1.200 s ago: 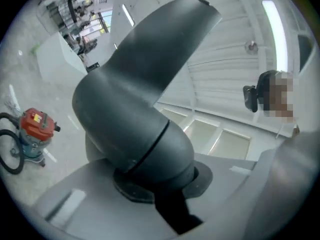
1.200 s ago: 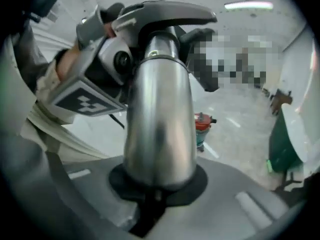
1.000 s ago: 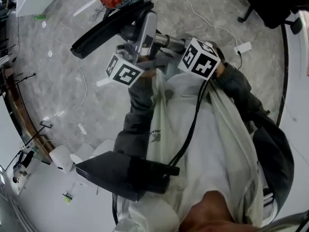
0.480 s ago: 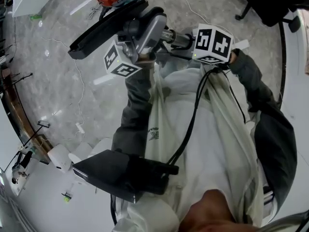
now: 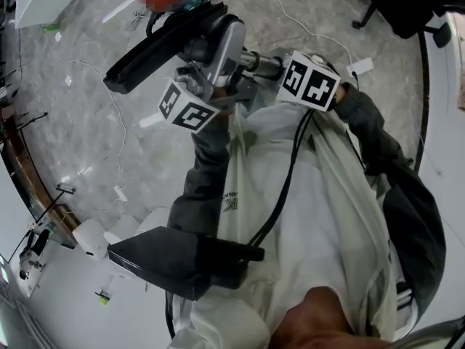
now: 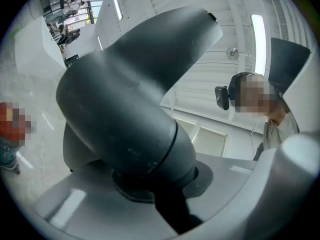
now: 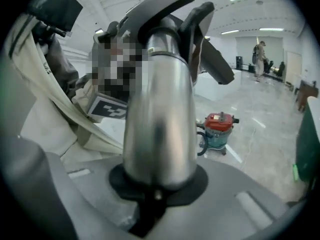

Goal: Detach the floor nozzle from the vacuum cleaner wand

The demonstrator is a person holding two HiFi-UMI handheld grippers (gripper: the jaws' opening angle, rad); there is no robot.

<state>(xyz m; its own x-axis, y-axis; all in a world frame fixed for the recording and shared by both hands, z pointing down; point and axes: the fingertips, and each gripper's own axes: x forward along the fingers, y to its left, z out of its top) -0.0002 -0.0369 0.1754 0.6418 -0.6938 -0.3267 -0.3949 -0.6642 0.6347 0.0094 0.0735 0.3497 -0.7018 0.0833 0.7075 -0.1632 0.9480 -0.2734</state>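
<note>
The floor nozzle [image 5: 156, 46] is a long black head on a grey elbow neck [image 5: 221, 46], held up in the air over the floor. My left gripper [image 5: 211, 75] is shut on that grey neck [image 6: 130, 109], which fills the left gripper view. A shiny metal wand [image 5: 263, 64] runs from the neck to the right. On this wand [image 7: 160, 109] my right gripper [image 7: 155, 194] is shut; its jaws have just been opening a little, with the wand between the pads. The black nozzle head [image 7: 215, 59] shows past the wand's far end.
A red and teal vacuum canister [image 7: 217, 129] stands on the marble floor beyond the nozzle. White cables [image 5: 109, 100] and a white power strip [image 5: 361, 67] lie on the floor. A black box [image 5: 174, 260] hangs at the person's chest. A chair base [image 5: 363, 13] is at the upper right.
Both grippers with the nozzle and wand swung slightly up and to the right, then came back close to where they were a second ago. Both grips are unchanged.
</note>
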